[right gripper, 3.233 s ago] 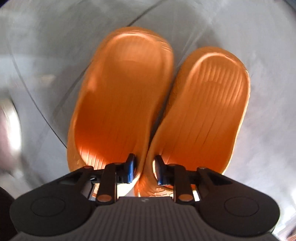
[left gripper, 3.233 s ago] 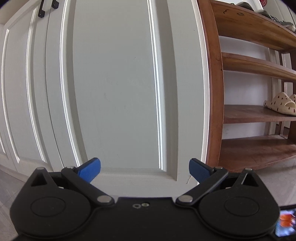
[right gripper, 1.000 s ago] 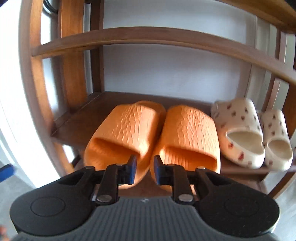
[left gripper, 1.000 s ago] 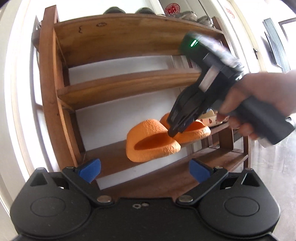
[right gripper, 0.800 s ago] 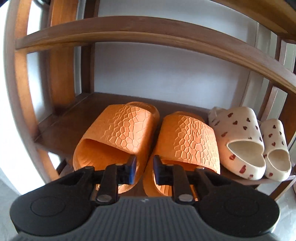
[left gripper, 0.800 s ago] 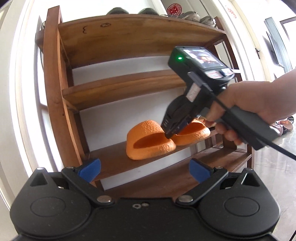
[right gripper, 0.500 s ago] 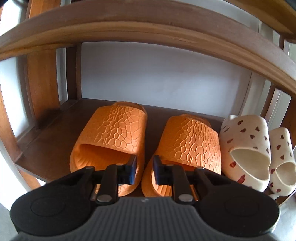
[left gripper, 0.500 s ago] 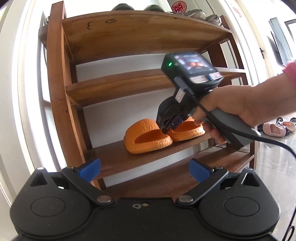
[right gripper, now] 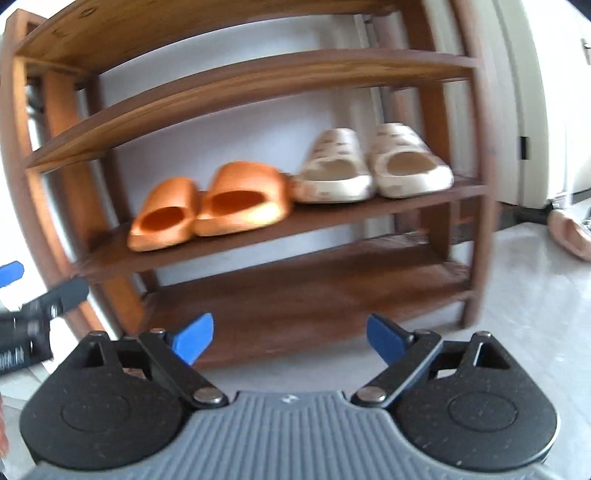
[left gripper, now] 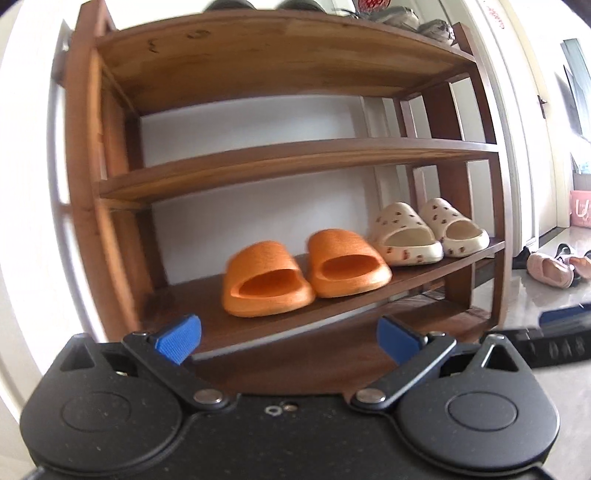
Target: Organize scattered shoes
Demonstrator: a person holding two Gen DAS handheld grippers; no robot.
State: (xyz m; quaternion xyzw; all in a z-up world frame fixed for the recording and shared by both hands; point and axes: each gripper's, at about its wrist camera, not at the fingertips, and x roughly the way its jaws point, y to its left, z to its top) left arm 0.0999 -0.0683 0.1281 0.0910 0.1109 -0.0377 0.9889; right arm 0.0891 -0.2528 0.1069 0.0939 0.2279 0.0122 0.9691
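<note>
A pair of orange slippers (left gripper: 303, 271) stands side by side on the third shelf of the wooden shoe rack (left gripper: 288, 162), openings toward me; it also shows in the right wrist view (right gripper: 210, 206). My left gripper (left gripper: 290, 338) is open and empty, a short way in front of the rack. My right gripper (right gripper: 290, 339) is open and empty, back from the rack and apart from the slippers. Part of the right gripper body (left gripper: 550, 338) shows low at the right of the left wrist view.
A cream patterned slipper pair (left gripper: 428, 234) sits right of the orange pair on the same shelf. Loose pink shoes (left gripper: 550, 269) lie on the pale floor right of the rack. More shoes (left gripper: 402, 16) sit on the top shelf. The bottom shelf (right gripper: 295, 291) is bare wood.
My right gripper has let go of the orange slippers, opened, and pulled back from the shelf. The slippers now stand on the shelf. The left gripper stayed open.
</note>
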